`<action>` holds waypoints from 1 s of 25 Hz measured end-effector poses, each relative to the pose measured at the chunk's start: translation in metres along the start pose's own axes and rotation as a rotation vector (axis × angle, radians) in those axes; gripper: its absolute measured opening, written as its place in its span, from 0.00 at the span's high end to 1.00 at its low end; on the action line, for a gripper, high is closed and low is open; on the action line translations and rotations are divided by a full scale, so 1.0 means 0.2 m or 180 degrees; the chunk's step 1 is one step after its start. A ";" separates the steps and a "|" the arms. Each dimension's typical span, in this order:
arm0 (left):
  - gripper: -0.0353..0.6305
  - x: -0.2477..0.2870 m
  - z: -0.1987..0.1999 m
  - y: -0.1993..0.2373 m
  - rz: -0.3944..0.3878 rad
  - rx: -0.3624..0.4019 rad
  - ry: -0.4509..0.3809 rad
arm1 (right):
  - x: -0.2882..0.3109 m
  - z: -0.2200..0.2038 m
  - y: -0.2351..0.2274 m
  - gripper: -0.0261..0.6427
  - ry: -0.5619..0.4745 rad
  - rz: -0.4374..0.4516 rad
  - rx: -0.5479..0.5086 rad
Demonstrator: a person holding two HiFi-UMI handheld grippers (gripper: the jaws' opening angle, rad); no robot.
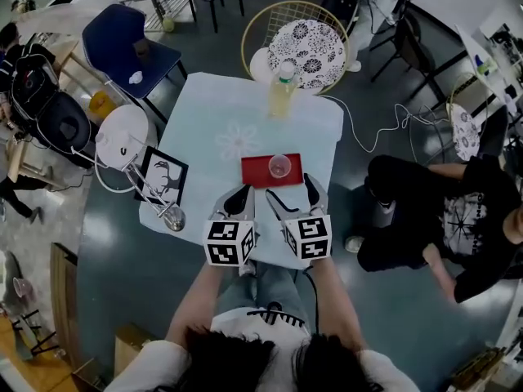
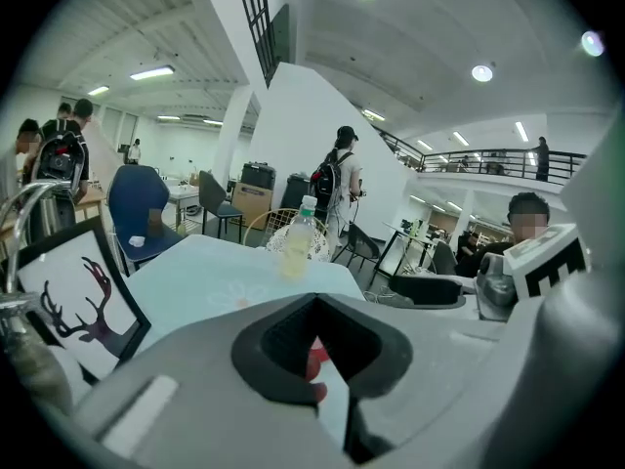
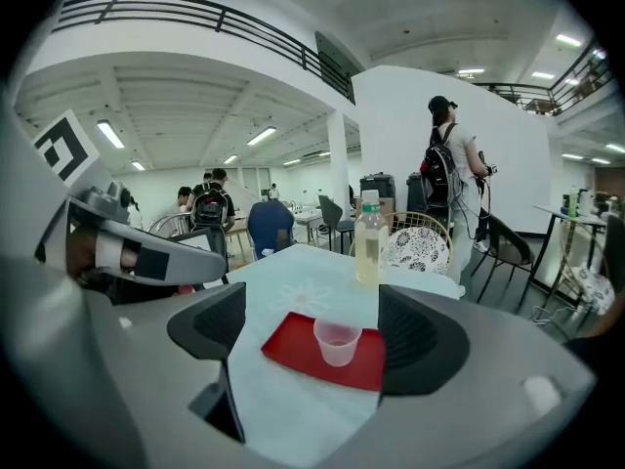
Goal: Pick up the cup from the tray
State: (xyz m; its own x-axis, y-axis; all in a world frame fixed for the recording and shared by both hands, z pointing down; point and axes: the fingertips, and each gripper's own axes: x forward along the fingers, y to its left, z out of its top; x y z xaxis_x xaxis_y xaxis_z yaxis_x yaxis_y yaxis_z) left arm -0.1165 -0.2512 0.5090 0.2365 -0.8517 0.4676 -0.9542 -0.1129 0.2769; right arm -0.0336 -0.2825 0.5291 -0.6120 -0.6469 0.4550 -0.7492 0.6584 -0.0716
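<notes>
Red tray (image 1: 260, 172) lies flat on the pale blue counter (image 1: 221, 113), a little below the centre of the head view. Clear plastic cup (image 1: 279, 166) stands upright on the tray, toward its right half, with a thin trace of liquid at the bottom. It is touched by nothing.

Right tool (image 1: 288, 185): jaws spread wide, nothing gripped. In the head view its tips sit at the tray's lower edge, just below the cup. In the right gripper view the cup (image 3: 338, 342) shows in the middle of the gap between the two dark pads but ahead of them; neither pad is in contact with it.

Left tool (image 1: 239, 196): jaws brought together, tips meeting, nothing held. It sits just left of the tray's lower left corner, beside the right tool. In the left gripper view only a sliver of red tray shows through the small opening behind the closed tips.

Plastic bottle (image 1: 282, 91) of yellowish liquid stands upright at the counter's upper edge, well apart from the tray. Framed picture (image 1: 161, 177) of a deer stands tilted at the counter's left edge.
</notes>
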 end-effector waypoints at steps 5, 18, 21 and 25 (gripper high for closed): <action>0.94 0.19 0.00 0.02 0.0073 -0.0023 0.0087 | 0.16 -0.05 -0.09 0.31 0.0103 0.0081 0.0012; 0.94 0.50 -0.16 0.17 0.0144 -0.0122 0.0468 | 0.54 -0.25 -0.17 0.28 0.0359 0.0233 0.0024; 0.94 0.55 -0.19 0.18 0.0153 -0.0121 0.0516 | 0.60 -0.31 -0.18 0.28 0.0468 0.0255 -0.0049; 0.94 0.58 -0.22 0.23 0.0230 -0.0115 0.0539 | 0.65 -0.36 -0.19 0.29 0.0513 0.0254 -0.0073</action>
State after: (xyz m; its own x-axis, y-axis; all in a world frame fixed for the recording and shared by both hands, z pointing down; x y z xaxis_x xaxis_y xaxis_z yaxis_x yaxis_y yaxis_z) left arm -0.1243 -0.3322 0.6122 0.1980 -0.7583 0.6211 -0.9634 -0.0337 0.2659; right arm -0.0667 -0.3646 0.6553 -0.6193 -0.5235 0.5852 -0.6929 0.7150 -0.0937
